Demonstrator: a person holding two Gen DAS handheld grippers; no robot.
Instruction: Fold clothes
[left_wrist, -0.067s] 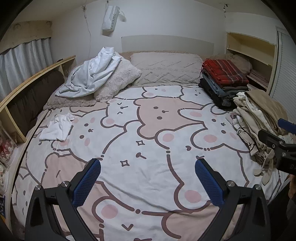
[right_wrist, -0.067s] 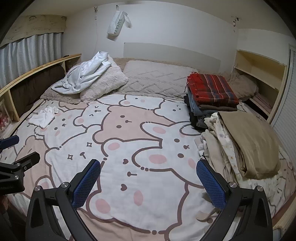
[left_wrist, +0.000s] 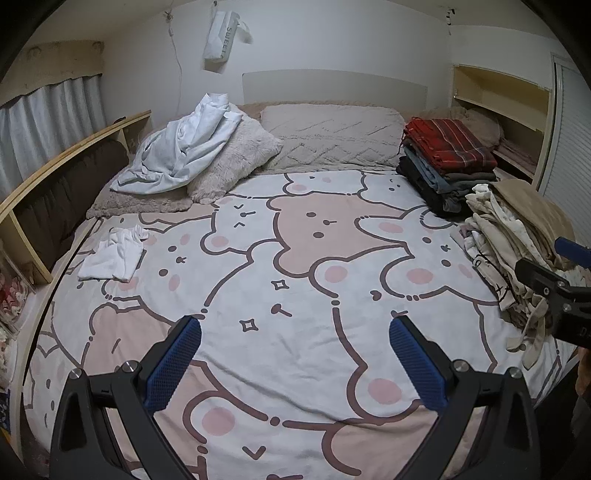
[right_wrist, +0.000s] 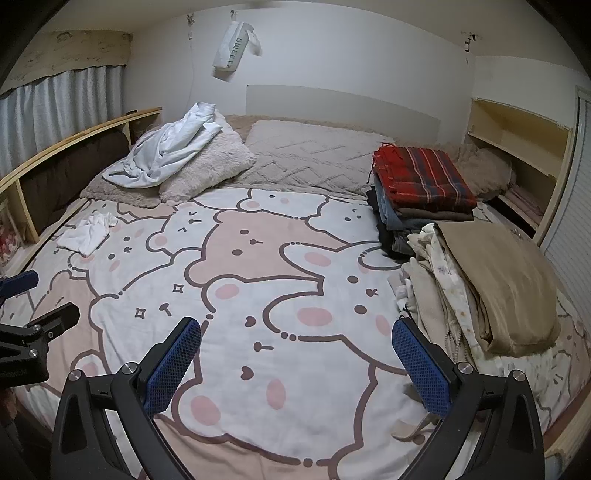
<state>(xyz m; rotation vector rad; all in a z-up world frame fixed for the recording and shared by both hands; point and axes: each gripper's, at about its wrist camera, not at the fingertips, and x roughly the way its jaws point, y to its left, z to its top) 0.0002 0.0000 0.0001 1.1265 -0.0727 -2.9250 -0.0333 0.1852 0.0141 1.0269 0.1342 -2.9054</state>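
A heap of unfolded beige and cream clothes (right_wrist: 480, 291) lies at the bed's right side, also in the left wrist view (left_wrist: 517, 236). A neat stack topped by a red plaid cloth (right_wrist: 421, 181) stands behind it. A small white garment (left_wrist: 114, 254) lies crumpled at the left. A pale blue-white garment (left_wrist: 184, 147) is draped over a fluffy pillow. My left gripper (left_wrist: 295, 365) is open and empty above the bear-print bedspread (left_wrist: 295, 258). My right gripper (right_wrist: 295, 365) is open and empty, its right finger beside the heap.
Pillows (left_wrist: 332, 136) line the head of the bed. A wooden shelf rail (left_wrist: 55, 173) runs along the left and open shelves (right_wrist: 517, 155) stand at the right. A white bag (right_wrist: 232, 48) hangs on the wall.
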